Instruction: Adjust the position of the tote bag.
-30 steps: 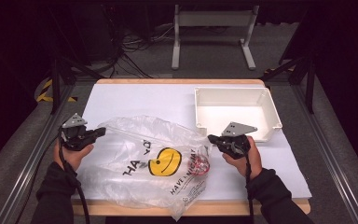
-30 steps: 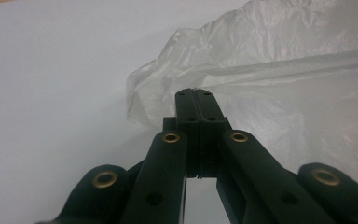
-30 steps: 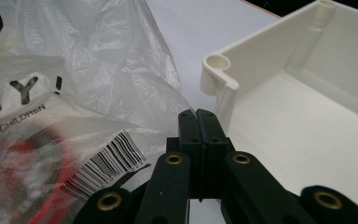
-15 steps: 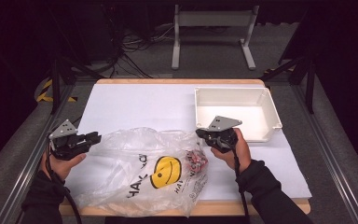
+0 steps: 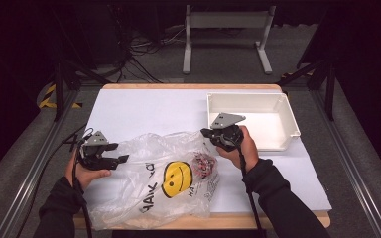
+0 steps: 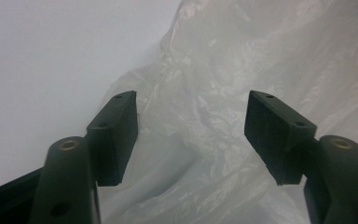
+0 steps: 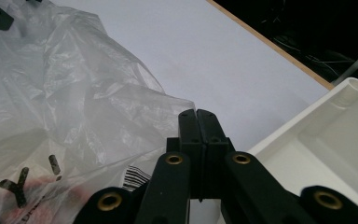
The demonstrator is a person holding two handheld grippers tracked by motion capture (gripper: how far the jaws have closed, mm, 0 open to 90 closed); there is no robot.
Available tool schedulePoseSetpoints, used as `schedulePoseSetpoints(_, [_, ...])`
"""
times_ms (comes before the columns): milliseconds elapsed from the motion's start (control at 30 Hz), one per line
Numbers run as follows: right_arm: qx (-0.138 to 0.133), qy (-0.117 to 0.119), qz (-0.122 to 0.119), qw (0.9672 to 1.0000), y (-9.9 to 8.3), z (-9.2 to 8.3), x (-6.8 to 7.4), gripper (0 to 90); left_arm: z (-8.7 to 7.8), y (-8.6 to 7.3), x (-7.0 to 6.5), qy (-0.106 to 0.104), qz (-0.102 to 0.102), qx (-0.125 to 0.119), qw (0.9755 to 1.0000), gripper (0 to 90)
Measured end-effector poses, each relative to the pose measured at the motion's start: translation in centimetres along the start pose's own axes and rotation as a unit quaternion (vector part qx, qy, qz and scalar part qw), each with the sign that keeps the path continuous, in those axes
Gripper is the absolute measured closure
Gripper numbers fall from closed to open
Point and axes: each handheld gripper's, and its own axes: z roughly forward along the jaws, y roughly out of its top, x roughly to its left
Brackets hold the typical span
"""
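- The table [image 5: 144, 106] runs off the high view's bottom edge.
- The plastic bag [image 5: 154, 183] lies crumpled left of the white bin [image 5: 283, 111]; its reddish contents [image 5: 204, 163] are blurred.
- The left gripper [image 5: 120, 159] has just been opening, jaws apart at the bag's left edge, clamping nothing.
- The right gripper [image 5: 204, 133] is clenched at the bag's right top; whether it pinches film is unclear.

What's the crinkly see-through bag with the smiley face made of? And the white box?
The clear smiley-face bag looks like thin plastic film: see-through, shiny, full of creases. The white rectangular bin looks like hard moulded plastic, smooth and matte, with stiff, even walls.
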Motion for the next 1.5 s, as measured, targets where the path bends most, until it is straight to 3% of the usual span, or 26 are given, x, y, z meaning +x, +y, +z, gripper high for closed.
schedulePoseSetpoints(67, [0.003,0.001,-0.002,1.0,0.3,0.3,-0.2,90.0,0.7,-0.2,0.1,0.001,-0.001,0.022,0.9998,43.8])
schedulePoseSetpoints(200, [0.004,-0.002,-0.005,1.0,1.1,1.0,-0.5,90.0,1.6,-0.8,0.3,0.002,0.005,0.052,0.9986,65.5])
schedulePoseSetpoints(467, [0.012,-0.014,-0.015,0.9997,2.4,2.1,-1.1,90.0,1.5,-1.2,0.6,-0.003,0.006,0.054,0.9985,85.8])
schedulePoseSetpoints(700, [0.018,-0.02,-0.023,0.9994,3.7,3.6,-1.3,90.0,0.4,-1.9,1.2,0.01,-0.004,0.038,0.9992,90.0])
schedulePoseSetpoints(800, [0.009,-0.026,-0.014,0.9995,3.7,3.7,-1.1,73.4,0.0,-2.3,1.5,0.01,-0.012,0.035,0.9993,90.0])
schedulePoseSetpoints(833, [0.006,-0.024,-0.012,0.9996,3.6,3.5,-1.0,73.1,-0.1,-2.5,1.5,0.009,-0.013,0.032,0.9993,90.0])
schedulePoseSetpoints(967, [-0.014,-0.021,-0.011,0.9996,3.2,2.3,-0.5,63.1,-0.5,-2.8,1.7,0.003,-0.022,0.019,0.9996,90.0])
schedulePoseSetpoints(1000, [-0.034,-0.016,-0.003,0.9993,2.9,1.2,-0.3,62.4,-0.6,-2.9,1.7,0.005,-0.021,0.016,0.9996,90.0])
schedulePoseSetpoints(1067, [-0.056,-0.027,-0.009,0.998,2.3,-1.1,0.4,58.4,-1.0,-2.9,1.5,0.004,-0.011,0.001,0.9999,90.0])
schedulePoseSetpoints(1167, [-0.081,-0.004,-0.014,0.9966,1.2,-4.0,1.6,55.4,-1.2,-3.0,1.0,0.012,-0.001,-0.01,0.9999,90.0])
schedulePoseSetpoints(1233, [-0.089,0.013,-0.015,0.9958,0.2,-5.5,2.7,53.2,-1.1,-3.2,0.7,0.016,0.008,-0.003,0.9998,90.0])
schedulePoseSetpoints(1267, [-0.089,0.013,-0.015,0.9958,0.2,-5.5,2.7,53.2,-1.1,-3.2,0.7,0.016,0.008,-0.003,0.9998,90.0])
schedulePoseSetpoints(1333, [-0.069,0.038,-0.016,0.9968,-2.2,-6.4,4.7,47.4,-0.7,-3.7,0.7,0.016,0.004,0.009,0.9998,90.0])
schedulePoseSetpoints(1400, [-0.061,0.046,-0.013,0.997,-3.1,-6.5,5.3,44.4,-0.7,-3.8,0.7,0.016,0.003,0.009,0.9998,90.0])
schedulePoseSetpoints(1433, [-0.043,0.058,0.002,0.9974,-5.2,-6.4,6.5,34.2,-0.7,-3.9,0.7,0.018,0.002,0.007,0.9998,90.0])
schedulePoseSetpoints(1500, [-0.036,0.063,0.007,0.9973,-5.7,-6.2,6.8,33.7,-0.7,-3.9,0.7,0.018,0.002,0.006,0.9998,90.0])
